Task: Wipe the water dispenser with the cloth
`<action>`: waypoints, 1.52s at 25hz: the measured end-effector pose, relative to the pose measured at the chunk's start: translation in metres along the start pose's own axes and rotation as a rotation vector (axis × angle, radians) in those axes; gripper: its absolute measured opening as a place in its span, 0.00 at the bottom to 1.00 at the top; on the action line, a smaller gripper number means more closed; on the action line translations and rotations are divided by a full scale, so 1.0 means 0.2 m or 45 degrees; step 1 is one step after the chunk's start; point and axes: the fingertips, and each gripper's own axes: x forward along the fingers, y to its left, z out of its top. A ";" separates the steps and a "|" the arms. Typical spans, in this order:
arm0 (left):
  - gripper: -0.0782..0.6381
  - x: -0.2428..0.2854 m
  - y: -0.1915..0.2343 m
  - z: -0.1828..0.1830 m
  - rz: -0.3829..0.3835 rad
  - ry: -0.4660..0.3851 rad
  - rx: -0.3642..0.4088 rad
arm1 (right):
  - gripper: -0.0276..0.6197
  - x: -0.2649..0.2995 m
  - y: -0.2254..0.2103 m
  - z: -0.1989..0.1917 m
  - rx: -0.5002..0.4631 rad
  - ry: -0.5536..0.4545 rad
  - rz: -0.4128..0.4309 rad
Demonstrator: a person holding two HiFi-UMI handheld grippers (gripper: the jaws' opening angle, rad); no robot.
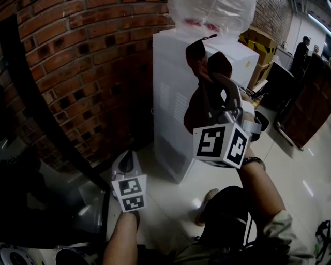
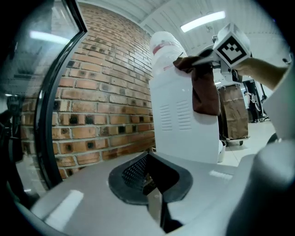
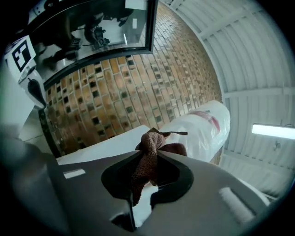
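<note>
The right claw [image 3: 146, 162] is clamped on a brown cloth [image 3: 148, 145], which bunches above its tips and hangs down between the jaws. It is held high, with the cloth at the upper corner of the white dispenser [image 1: 173, 103], just below the plastic-wrapped bottle [image 1: 212, 13] on top. I cannot tell whether the cloth touches the casing. The left claw [image 1: 126, 163] sits lower, jaws together with nothing between them, pointing at the dispenser's vented side. A brick wall [image 1: 93, 62] stands beside the dispenser, on a pale tiled floor [image 1: 170, 199].
</note>
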 end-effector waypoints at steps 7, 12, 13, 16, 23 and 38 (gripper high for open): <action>0.11 0.01 -0.01 -0.03 -0.012 0.017 0.020 | 0.14 -0.03 0.70 -0.29 -0.236 0.135 0.282; 0.11 0.02 0.00 -0.05 -0.008 0.027 0.012 | 0.14 -0.12 1.20 -0.52 -0.480 0.208 0.439; 0.11 0.02 0.00 -0.06 -0.010 0.030 0.012 | 0.14 -0.14 1.29 -0.55 -0.511 0.221 0.467; 0.11 0.03 -0.01 -0.07 -0.019 0.039 0.013 | 0.14 -0.19 1.54 -0.66 -0.602 0.254 0.545; 0.11 0.04 -0.02 -0.13 -0.031 0.081 0.027 | 0.14 -0.32 2.06 -0.87 -0.613 0.305 0.695; 0.11 0.04 0.02 -0.26 -0.032 0.152 0.051 | 0.15 -0.57 2.73 -1.31 -0.712 0.595 1.069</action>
